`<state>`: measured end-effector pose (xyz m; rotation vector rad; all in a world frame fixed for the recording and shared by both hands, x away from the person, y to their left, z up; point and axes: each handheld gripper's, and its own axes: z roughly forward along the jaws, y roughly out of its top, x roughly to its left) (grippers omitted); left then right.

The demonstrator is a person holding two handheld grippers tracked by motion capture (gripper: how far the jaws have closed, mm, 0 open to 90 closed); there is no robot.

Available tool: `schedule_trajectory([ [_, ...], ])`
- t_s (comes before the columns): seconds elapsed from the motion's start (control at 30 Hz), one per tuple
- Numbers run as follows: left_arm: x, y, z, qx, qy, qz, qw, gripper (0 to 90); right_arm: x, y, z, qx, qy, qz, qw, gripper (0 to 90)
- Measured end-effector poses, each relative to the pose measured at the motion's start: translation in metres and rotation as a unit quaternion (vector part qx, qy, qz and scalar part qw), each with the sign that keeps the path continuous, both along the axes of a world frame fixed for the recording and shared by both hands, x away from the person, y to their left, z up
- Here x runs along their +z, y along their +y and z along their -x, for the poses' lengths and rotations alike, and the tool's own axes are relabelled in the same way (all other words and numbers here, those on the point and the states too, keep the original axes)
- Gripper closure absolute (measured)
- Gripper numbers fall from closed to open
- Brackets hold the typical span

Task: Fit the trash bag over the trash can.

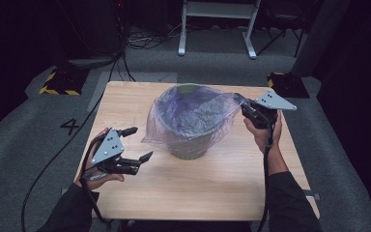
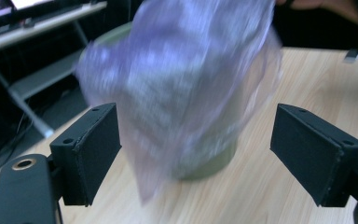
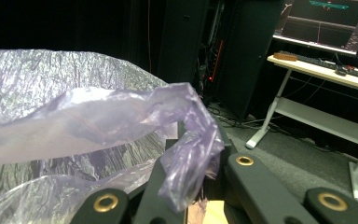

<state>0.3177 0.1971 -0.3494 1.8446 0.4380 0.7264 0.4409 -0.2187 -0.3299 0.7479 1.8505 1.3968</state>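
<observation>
A green bin (image 1: 189, 145) is seen near the middle of the wooden table (image 1: 212, 188), lined with a translucent purple plastic bag (image 1: 193, 113) whose edge is draped over the rim and down the bin's outside. At the bin's right, the right gripper (image 1: 245, 107) is clamped shut on a bunched corner of the bag, which is pulled taut from the rim. To the bin's left, well clear of it, the left gripper (image 1: 137, 143) is held with jaws wide apart, nothing between them, pointing toward the bin.
</observation>
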Motion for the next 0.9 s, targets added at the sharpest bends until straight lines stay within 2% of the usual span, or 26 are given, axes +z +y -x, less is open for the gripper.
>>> schedule_trajectory([
  [0.07,0.002,-0.008,-0.001,0.005,-0.030,0.001,0.9995,20.5,0.000,0.001,-0.001,0.002,0.003,0.002,1.0000,89.6],
  [0.1,0.001,-0.013,-0.003,0.006,-0.032,-0.001,0.9995,22.4,-0.001,0.001,-0.001,0.002,0.005,0.005,1.0000,89.6],
  [0.2,-0.004,-0.023,-0.015,0.010,-0.020,-0.026,0.9994,24.7,0.000,0.002,-0.002,0.001,0.006,0.011,0.9999,89.3],
  [0.23,-0.005,-0.025,-0.021,0.010,-0.008,-0.029,0.9995,24.5,0.000,0.002,-0.003,0.001,0.006,0.011,0.9999,89.0],
  [0.27,-0.004,-0.025,-0.028,0.001,0.016,-0.023,0.9996,23.2,0.001,0.003,-0.003,0.001,0.006,0.011,0.9999,88.9],
  [0.3,-0.002,-0.024,-0.033,-0.004,0.029,-0.014,0.9995,21.1,0.001,0.003,-0.004,0.002,0.007,0.011,0.9999,88.6],
  [0.33,0.000,-0.023,-0.037,-0.007,0.033,0.000,0.9994,20.6,0.000,0.004,-0.004,0.001,0.007,0.013,0.9999,87.9],
  [0.4,0.003,-0.023,-0.041,-0.022,0.038,0.015,0.9989,20.4,0.000,0.006,-0.005,0.000,0.007,0.016,0.9999,86.6],
  [0.47,0.005,-0.030,-0.040,-0.041,0.030,-0.004,0.9987,18.9,0.000,0.008,-0.006,-0.005,0.009,0.022,0.9997,83.9],
  [0.53,0.006,-0.039,-0.035,-0.067,0.026,-0.020,0.9972,17.5,0.001,0.009,-0.007,-0.008,0.015,0.021,0.9996,81.0],
  [0.6,0.004,-0.049,-0.033,-0.076,0.023,-0.037,0.9962,16.2,0.002,0.009,-0.007,-0.010,0.018,0.017,0.9997,80.0],
  [0.63,0.004,-0.049,-0.033,-0.076,0.023,-0.037,0.9962,16.2,0.002,0.009,-0.007,-0.010,0.018,0.017,0.9997,80.0],
  [0.67,0.002,-0.058,-0.035,-0.073,0.025,-0.050,0.9957,16.3,0.004,0.009,-0.007,-0.011,0.022,0.017,0.9995,80.0],
  [0.73,0.001,-0.063,-0.038,-0.049,0.011,-0.072,0.9962,19.2,0.004,0.010,-0.007,-0.012,0.023,0.018,0.9995,79.9],
  [0.8,0.000,-0.064,-0.041,-0.032,0.008,-0.079,0.9963,25.7,0.005,0.011,-0.006,-0.010,0.023,0.021,0.9995,80.0],
  [0.83,-0.001,-0.064,-0.043,-0.019,0.007,-0.087,0.9960,30.6,0.005,0.011,-0.006,-0.009,0.022,0.022,0.9995,80.0],
  [0.87,-0.001,-0.064,-0.043,-0.019,0.007,-0.087,0.9960,38.4,0.005,0.011,-0.006,-0.009,0.022,0.022,0.9995,80.0],
  [0.9,-0.002,-0.063,-0.046,0.000,-0.001,-0.107,0.9942,44.1,0.006,0.012,-0.005,-0.006,0.021,0.021,0.9995,79.9],
])
